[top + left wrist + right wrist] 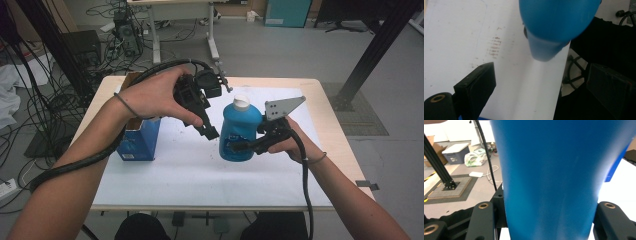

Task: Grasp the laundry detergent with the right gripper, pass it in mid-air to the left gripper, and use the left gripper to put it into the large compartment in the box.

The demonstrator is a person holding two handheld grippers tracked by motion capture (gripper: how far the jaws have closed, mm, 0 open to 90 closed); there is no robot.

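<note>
White paper sheet covers the pale wooden table. At its middle the right gripper clamps a smooth blue plastic bottle with a white cap, jaws pressed on either flank. Above and left, the left gripper hovers with jaws spread wide, holding nothing. Further left stands a blue cardboard box.

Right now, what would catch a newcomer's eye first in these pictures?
The blue bottle with its white cap, at the middle of the white sheet, clamped from the right by the right gripper. Just left of it, the left gripper hangs open above the sheet, jaws pointing down. A blue box stands near the table's left edge.
</note>
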